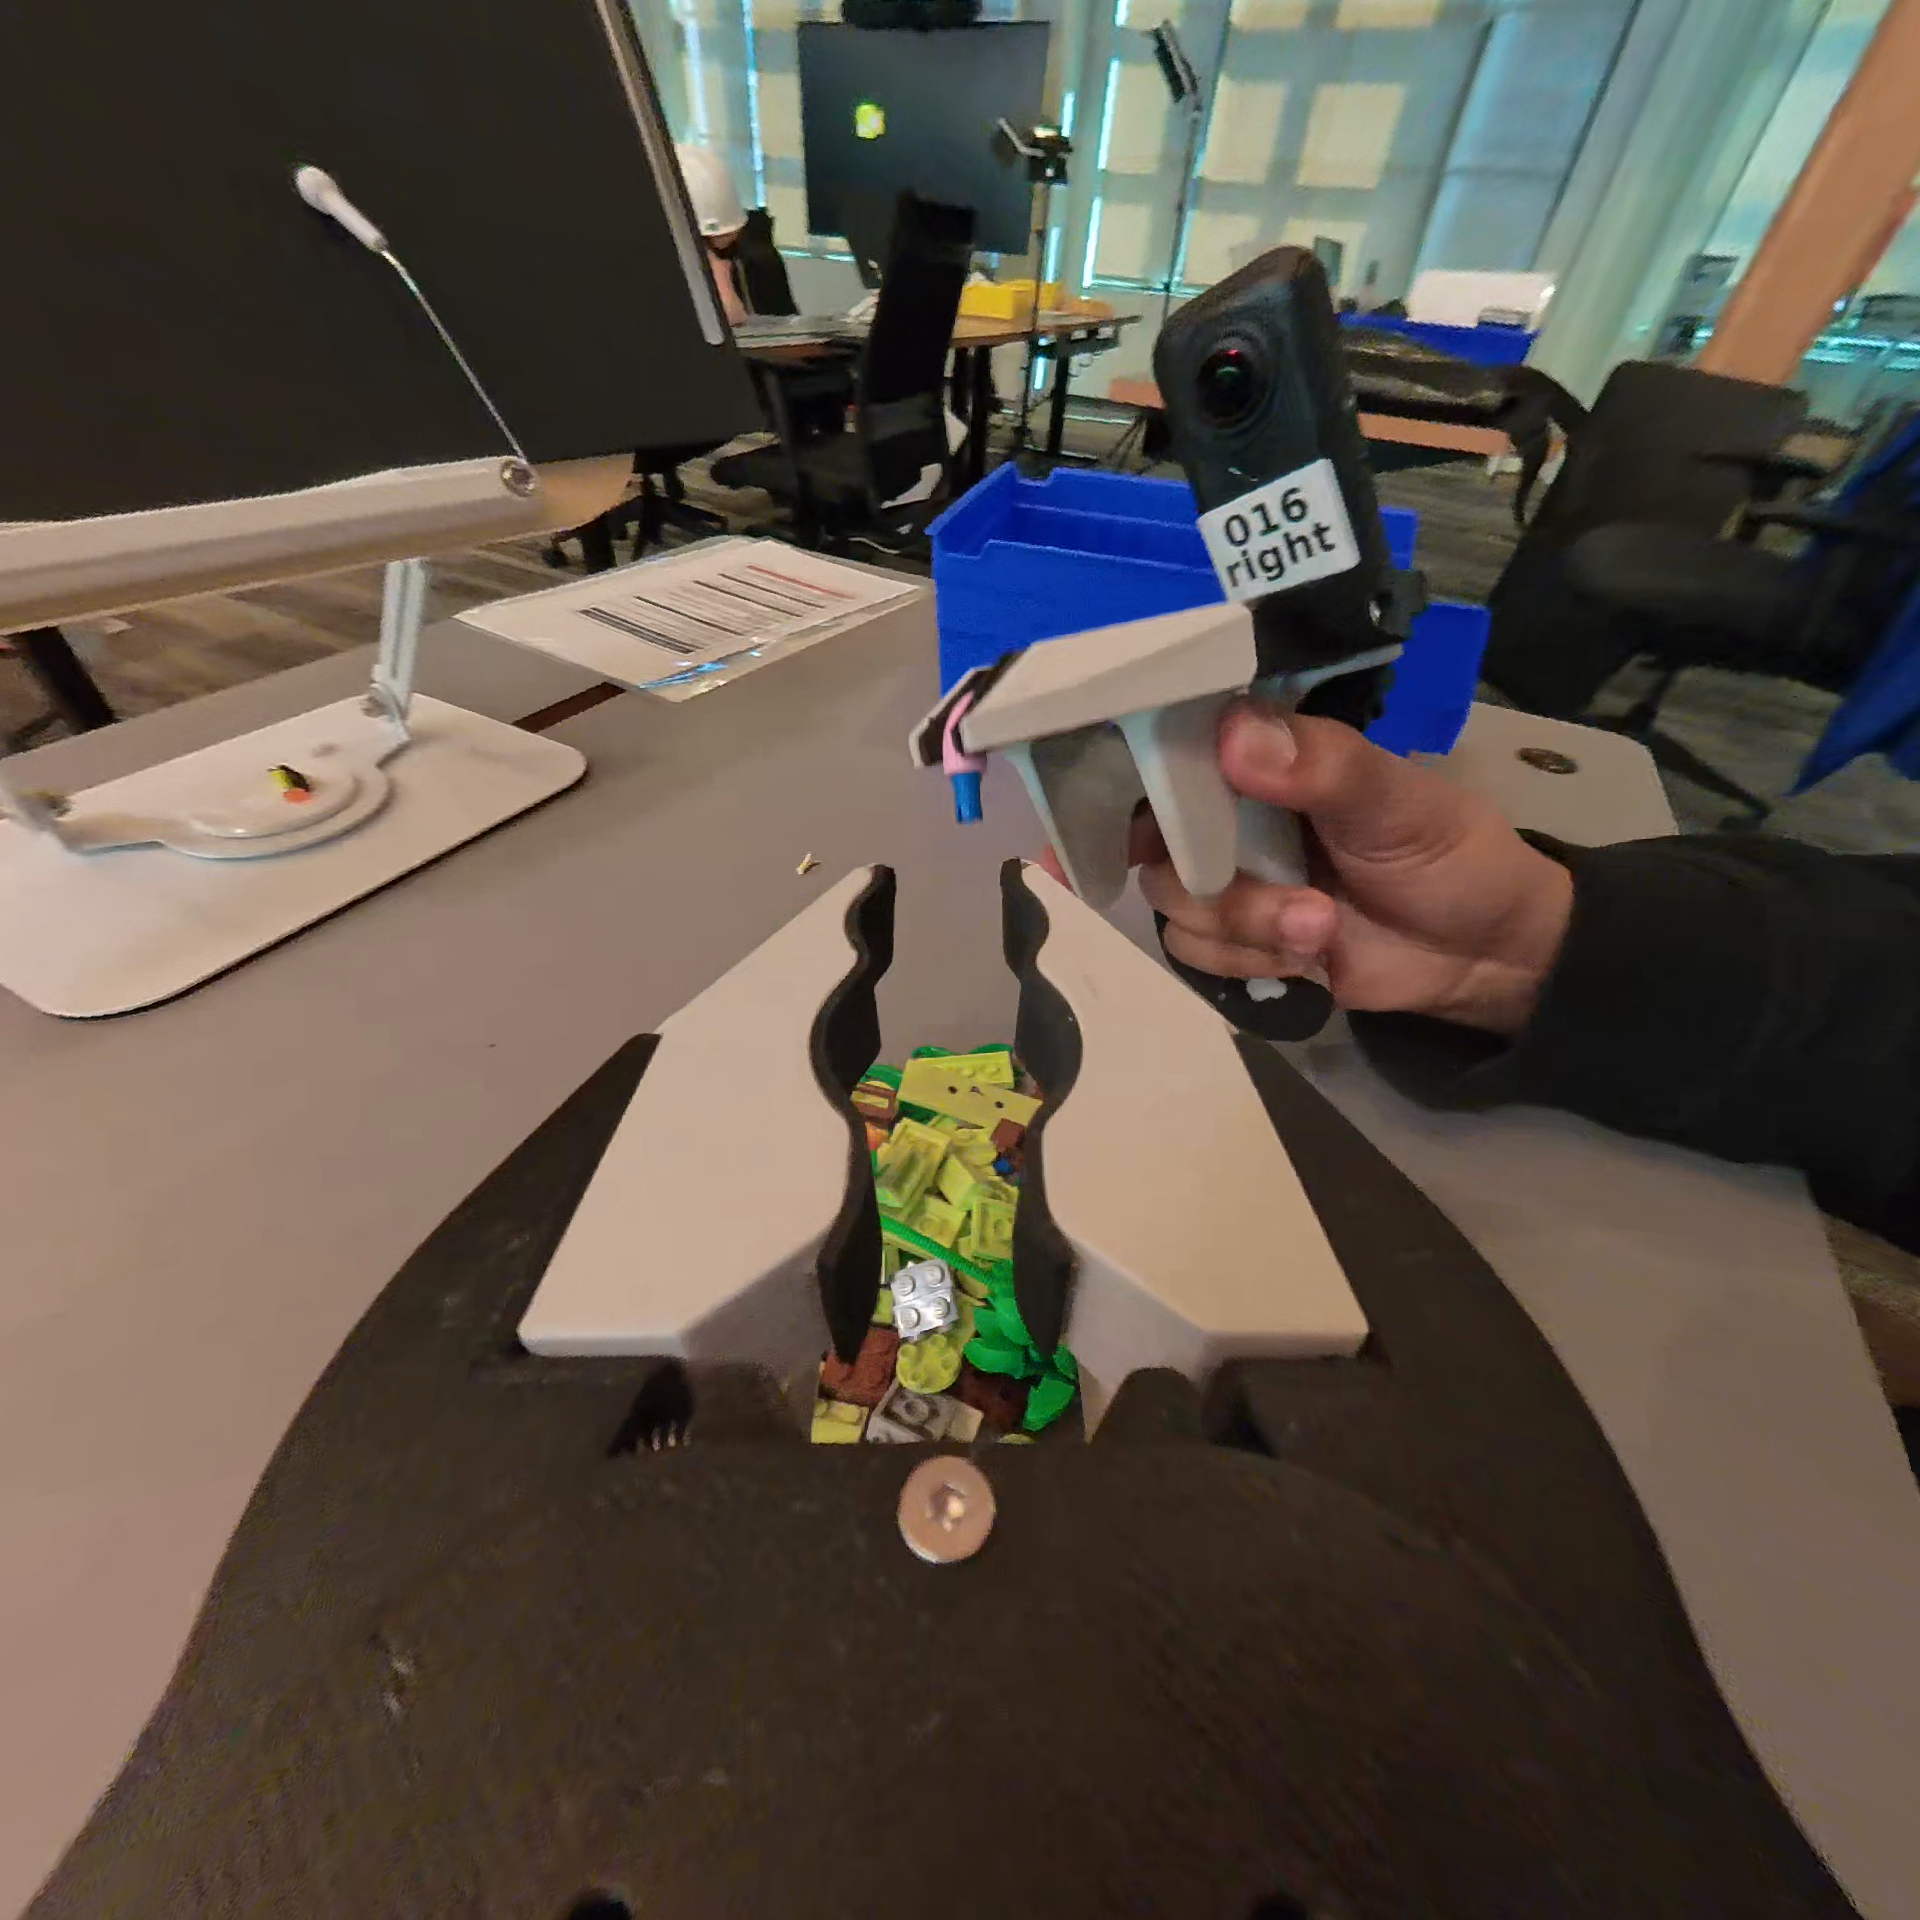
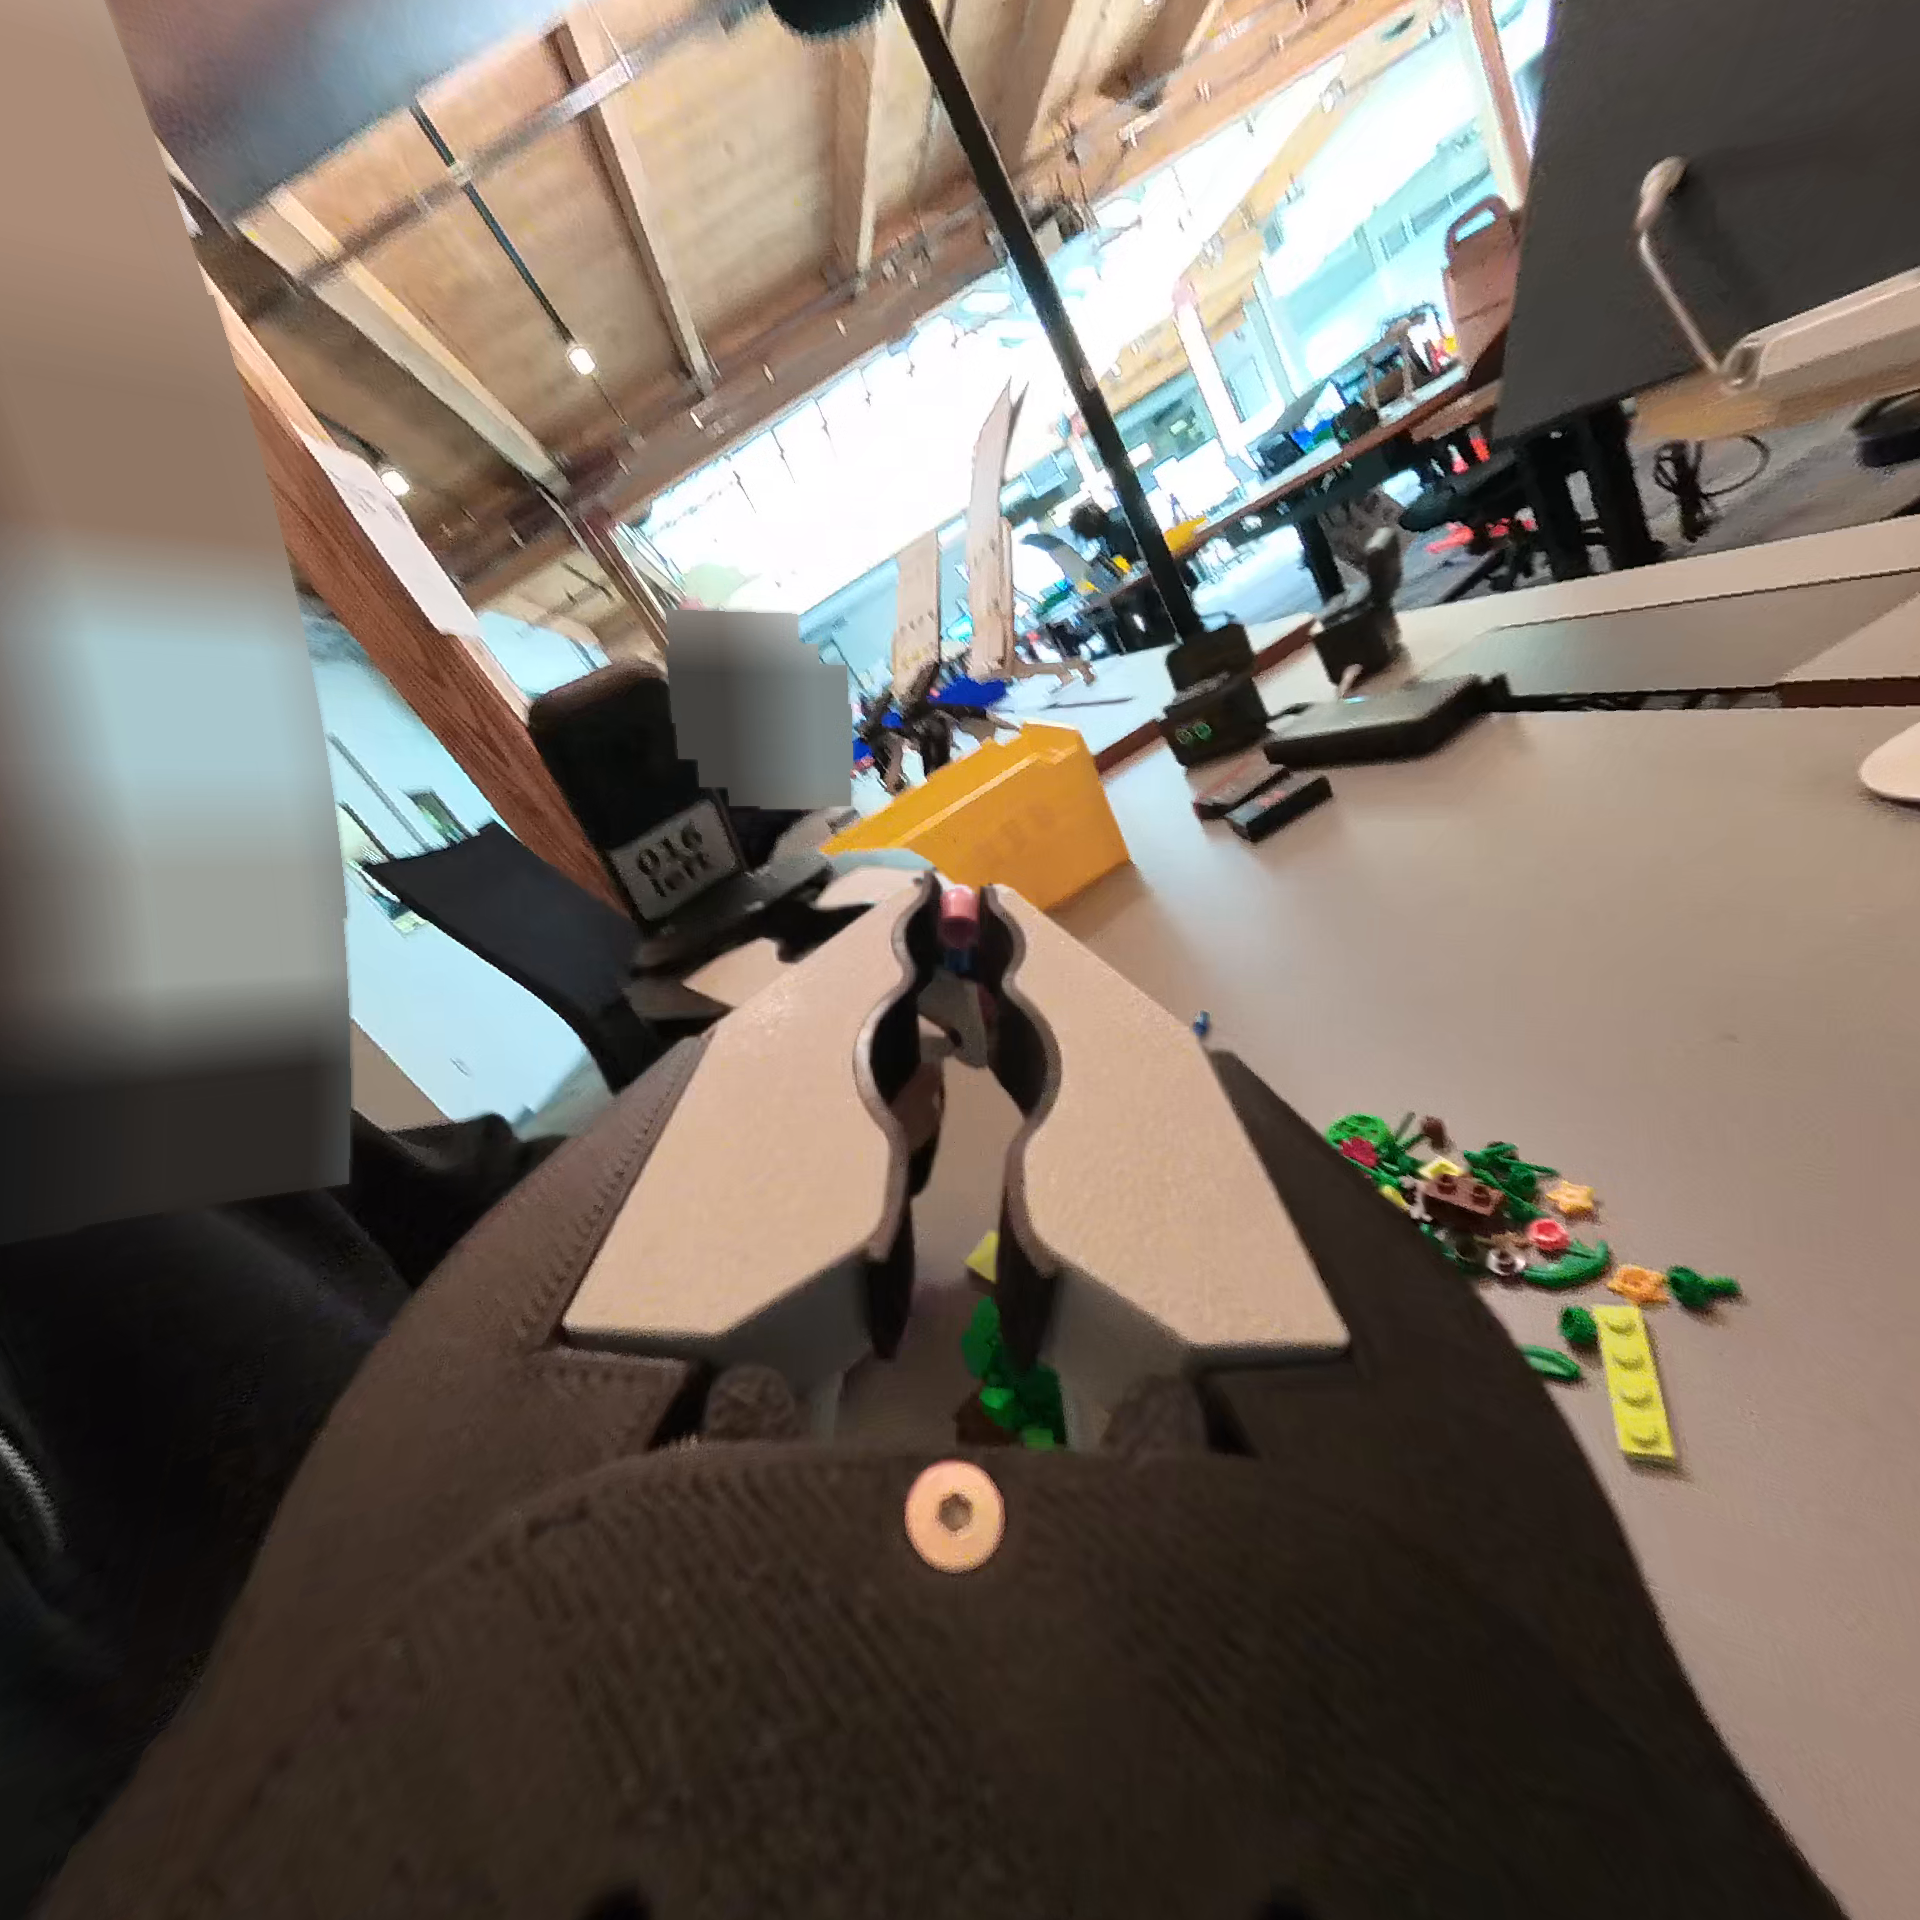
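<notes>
Pinching a pink-and-blue peg (image 1: 964, 777), right tongs (image 1: 940, 743) — white-labelled — hang at 1 o'clock; left tongs (image 1: 948, 883) gape over bricks (image 1: 951, 1174).

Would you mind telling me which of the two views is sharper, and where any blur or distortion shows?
Left wrist view: sharp on the left gripper and brick pile, edges bowed by the wide lens. Right wrist view: softer, smeared toward the borders; the right gripper and its pink-and-blue piece look slightly blurred; the yellow bin is soft.
</notes>
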A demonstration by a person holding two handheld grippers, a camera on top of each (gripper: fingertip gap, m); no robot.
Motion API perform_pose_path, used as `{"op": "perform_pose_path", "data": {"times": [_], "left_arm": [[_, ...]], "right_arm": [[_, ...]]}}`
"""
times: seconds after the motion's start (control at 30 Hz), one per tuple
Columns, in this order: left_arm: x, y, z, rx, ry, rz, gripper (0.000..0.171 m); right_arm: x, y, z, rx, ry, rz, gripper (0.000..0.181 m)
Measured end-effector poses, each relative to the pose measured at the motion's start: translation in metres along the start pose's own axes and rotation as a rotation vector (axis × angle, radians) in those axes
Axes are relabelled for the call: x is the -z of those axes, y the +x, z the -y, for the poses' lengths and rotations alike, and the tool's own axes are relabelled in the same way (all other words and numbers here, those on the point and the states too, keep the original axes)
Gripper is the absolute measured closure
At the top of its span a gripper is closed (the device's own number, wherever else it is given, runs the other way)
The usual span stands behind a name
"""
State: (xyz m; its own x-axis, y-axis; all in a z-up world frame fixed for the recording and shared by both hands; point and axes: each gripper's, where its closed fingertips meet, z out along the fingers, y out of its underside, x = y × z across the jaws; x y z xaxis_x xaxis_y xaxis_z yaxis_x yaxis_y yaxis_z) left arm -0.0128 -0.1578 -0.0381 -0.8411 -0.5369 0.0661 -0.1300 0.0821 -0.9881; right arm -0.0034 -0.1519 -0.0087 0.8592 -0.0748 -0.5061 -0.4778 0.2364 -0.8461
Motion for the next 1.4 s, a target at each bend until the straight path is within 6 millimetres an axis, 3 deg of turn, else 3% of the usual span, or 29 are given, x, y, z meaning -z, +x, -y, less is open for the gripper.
{"op": "perform_pose_path", "data": {"times": [0.17, 0.2, 0.3, 0.5, 0.6, 0.63, 0.7, 0.73, 0.77, 0.8, 0.83, 0.87, 0.93, 1.03, 1.13, 1.23, 1.4], "left_arm": [[-0.002, -0.004, -0.005, -0.034, -0.023, 0.036, 0.158], [-0.002, -0.005, -0.006, -0.05, -0.031, 0.046, 0.167], [-0.004, -0.007, -0.009, -0.052, -0.067, 0.07, 0.169], [-0.004, -0.001, 0.0, -0.021, -0.034, 0.075, 0.169], [-0.008, -0.001, -0.007, -0.13, -0.095, 0.14, 0.168], [-0.012, 0.013, -0.019, -0.147, -0.159, 0.061, 0.171], [-0.024, 0.043, -0.057, -0.136, -0.282, -0.038, 0.171], [-0.026, 0.039, -0.055, -0.22, -0.281, 0.009, 0.171], [-0.024, 0.033, -0.04, -0.23, -0.24, 0.037, 0.171], [-0.021, 0.028, -0.024, -0.144, -0.192, 0.031, 0.171], [-0.018, 0.022, -0.013, -0.069, -0.148, 0.027, 0.171], [-0.014, 0.014, -0.01, -0.05, -0.128, 0.048, 0.171], [-0.007, 0.002, -0.007, -0.036, -0.097, 0.084, 0.171], [-0.001, -0.006, 0.002, -0.027, -0.033, 0.083, 0.171], [0.001, -0.007, 0.003, -0.057, 0.01, 0.076, 0.171], [0.001, -0.007, 0.0, -0.082, 0.016, 0.069, 0.17], [0.001, -0.003, -0.002, -0.01, 0.031, 0.008, 0.149]], "right_arm": [[-0.012, 0.004, -0.02, 0.161, -0.115, -0.099, 0.177], [-0.013, 0.005, -0.023, 0.189, -0.129, -0.116, 0.177], [-0.013, 0.008, -0.023, 0.229, -0.136, -0.149, 0.177], [-0.011, 0.005, -0.015, 0.114, -0.078, -0.099, 0.177], [-0.008, 0.008, -0.01, 0.032, -0.072, -0.088, 0.179], [-0.002, 0.016, -0.001, 0.044, -0.031, -0.139, 0.178], [0.049, 0.03, 0.074, 0.023, 0.289, -0.212, 0.177], [0.069, 0.033, 0.091, 0.06, 0.3, -0.24, 0.178], [0.073, 0.037, 0.083, 0.144, 0.239, -0.31, 0.177], [0.066, 0.038, 0.063, 0.167, 0.17, -0.324, 0.177], [0.057, 0.036, 0.046, 0.124, 0.145, -0.288, 0.177], [0.049, 0.031, 0.041, 0.057, 0.167, -0.227, 0.177], [0.04, 0.027, 0.045, -0.011, 0.191, -0.152, 0.177], [0.032, 0.032, 0.03, -0.05, 0.147, -0.13, 0.177], [0.027, 0.03, 0.024, -0.163, 0.165, -0.042, 0.177], [0.02, 0.029, 0.016, -0.163, 0.137, -0.024, 0.177], [0.009, 0.021, 0.003, -0.156, 0.078, 0.011, 0.177]]}}
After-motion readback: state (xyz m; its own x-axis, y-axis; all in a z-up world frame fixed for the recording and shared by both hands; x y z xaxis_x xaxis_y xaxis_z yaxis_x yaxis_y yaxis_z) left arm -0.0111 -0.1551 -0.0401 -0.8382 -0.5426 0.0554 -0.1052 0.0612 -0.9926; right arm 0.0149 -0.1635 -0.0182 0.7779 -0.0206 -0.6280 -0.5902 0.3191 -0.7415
